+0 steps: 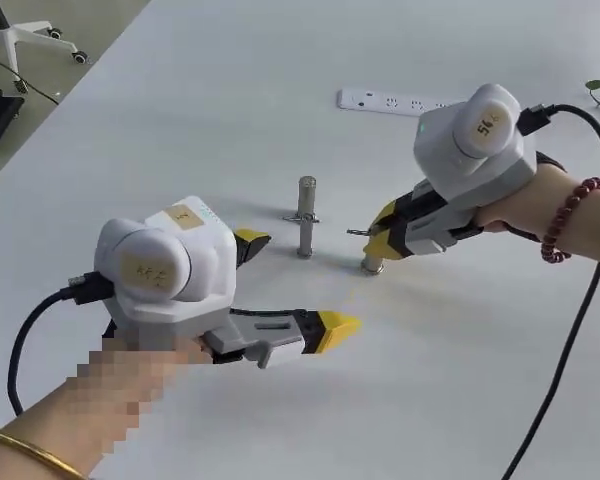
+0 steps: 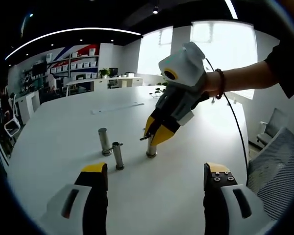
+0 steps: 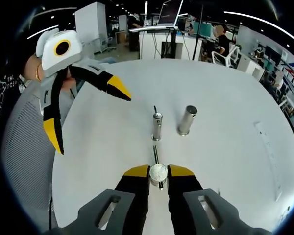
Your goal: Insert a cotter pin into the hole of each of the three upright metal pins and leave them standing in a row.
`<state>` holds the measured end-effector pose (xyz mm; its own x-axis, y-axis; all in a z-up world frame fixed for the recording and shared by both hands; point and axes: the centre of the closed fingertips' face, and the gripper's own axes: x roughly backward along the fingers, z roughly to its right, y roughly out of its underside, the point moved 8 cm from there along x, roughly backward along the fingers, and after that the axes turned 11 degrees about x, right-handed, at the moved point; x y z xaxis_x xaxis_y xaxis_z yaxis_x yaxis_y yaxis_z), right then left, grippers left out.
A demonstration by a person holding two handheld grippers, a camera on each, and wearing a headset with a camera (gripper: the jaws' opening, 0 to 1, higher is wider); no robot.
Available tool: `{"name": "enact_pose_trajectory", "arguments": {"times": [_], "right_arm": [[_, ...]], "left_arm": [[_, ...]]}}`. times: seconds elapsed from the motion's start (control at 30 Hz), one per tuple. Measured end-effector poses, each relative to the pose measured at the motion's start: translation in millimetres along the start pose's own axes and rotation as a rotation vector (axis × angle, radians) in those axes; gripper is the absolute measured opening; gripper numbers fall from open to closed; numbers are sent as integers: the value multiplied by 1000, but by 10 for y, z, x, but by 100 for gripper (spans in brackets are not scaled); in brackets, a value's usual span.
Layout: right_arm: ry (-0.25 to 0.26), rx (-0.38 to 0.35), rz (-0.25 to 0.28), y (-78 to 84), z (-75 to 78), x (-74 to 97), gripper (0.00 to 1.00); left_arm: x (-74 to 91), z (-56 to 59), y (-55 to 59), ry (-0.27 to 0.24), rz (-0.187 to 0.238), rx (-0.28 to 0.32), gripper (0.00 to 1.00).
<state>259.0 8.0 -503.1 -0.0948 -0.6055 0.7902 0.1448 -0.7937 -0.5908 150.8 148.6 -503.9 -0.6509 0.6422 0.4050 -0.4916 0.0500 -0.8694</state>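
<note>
My right gripper [image 3: 158, 168] clamped on top of short upright steel pin [image 2: 151, 150], thin cotter pin [image 3: 155, 152] poking forward from it. Second steel pin [image 3: 157, 126] just ahead, third plain pin [image 3: 187, 120] ahead-right. My left gripper [image 2: 156, 167] jaws wide apart over white bench [image 1: 430, 380].

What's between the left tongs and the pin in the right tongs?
Only bare table, from the open left gripper to the pin between the right gripper's tongs; the left gripper view shows it.
</note>
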Motion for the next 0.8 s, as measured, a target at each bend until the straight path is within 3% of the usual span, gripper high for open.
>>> {"name": "enact_pose_trajectory", "arguments": {"times": [0.4, 0.8], "right_arm": [[-19, 14, 7, 6, 137, -48, 8], [-51, 43, 16, 36, 175, -52, 8]], "left_arm": [[-7, -48, 36, -3, 5, 26, 91], [-15, -63, 20, -1, 15, 38, 91]]}}
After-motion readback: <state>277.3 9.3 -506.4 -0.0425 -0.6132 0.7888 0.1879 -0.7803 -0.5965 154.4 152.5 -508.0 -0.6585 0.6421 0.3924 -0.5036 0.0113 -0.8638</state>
